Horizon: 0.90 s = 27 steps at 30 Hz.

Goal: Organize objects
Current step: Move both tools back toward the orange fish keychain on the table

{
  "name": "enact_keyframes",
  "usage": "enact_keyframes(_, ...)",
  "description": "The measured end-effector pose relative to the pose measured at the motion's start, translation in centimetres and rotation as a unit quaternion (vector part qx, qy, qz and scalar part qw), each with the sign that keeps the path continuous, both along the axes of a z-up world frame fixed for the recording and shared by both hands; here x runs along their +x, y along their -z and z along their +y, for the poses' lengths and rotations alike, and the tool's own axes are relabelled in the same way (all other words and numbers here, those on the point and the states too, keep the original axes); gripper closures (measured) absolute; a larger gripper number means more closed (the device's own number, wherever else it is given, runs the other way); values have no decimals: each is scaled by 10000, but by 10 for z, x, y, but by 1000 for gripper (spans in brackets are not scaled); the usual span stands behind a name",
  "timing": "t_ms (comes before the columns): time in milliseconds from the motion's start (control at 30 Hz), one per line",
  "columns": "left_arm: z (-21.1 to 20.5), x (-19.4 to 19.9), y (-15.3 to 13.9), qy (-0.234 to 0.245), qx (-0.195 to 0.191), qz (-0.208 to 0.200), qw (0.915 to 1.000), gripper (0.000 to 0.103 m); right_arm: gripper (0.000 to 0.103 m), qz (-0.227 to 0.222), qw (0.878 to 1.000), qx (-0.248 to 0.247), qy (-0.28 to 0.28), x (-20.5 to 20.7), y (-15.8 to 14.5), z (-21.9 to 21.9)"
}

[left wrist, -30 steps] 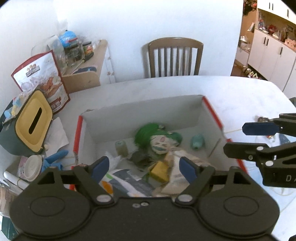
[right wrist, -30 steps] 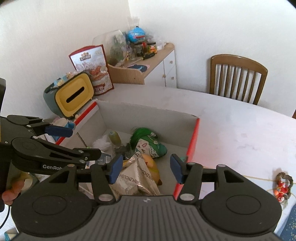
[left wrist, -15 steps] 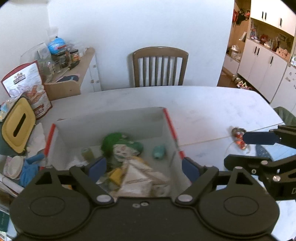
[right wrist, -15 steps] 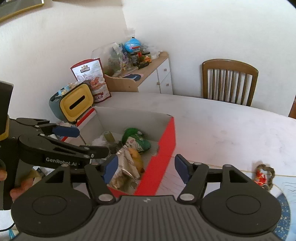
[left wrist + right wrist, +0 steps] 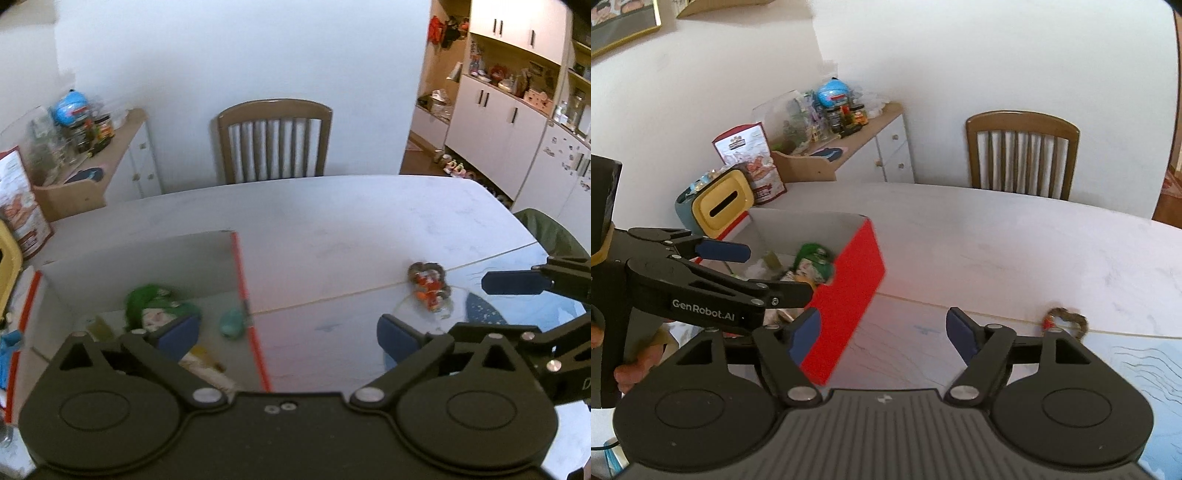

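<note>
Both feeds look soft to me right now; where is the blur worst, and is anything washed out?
Left wrist view: box contents and small wreath smeared, chair soft. Right wrist view: red box wall streaked, shelf clutter fuzzy, wall bright but not blown out.

White marbled worktop. On it: open red-sided box at left; small red-and-brown trinket well to its right, beside a pale blue mat. Yellow-lidded bin and snack bag behind box.
</note>
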<state>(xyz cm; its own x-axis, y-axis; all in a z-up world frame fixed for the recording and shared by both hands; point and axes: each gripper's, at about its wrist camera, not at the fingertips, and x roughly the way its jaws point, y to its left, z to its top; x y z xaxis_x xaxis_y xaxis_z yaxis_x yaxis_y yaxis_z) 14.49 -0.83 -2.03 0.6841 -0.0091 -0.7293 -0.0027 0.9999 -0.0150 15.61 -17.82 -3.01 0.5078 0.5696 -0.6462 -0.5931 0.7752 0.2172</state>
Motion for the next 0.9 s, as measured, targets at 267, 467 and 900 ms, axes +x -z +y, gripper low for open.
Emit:
enact_keyframes(267,-34,15,13,174,-33,50,9998,1,19,91,9994,73,339,15,15,-63)
enact_keyframes(467,-60,31,25,286,-115,110,9995,1,19,161,9975,76,686,34,28,-105)
enact_keyframes(900,-119,71,65,413,-152,255,9987,1,19,318,9928,-330,1105,99,59,-152)
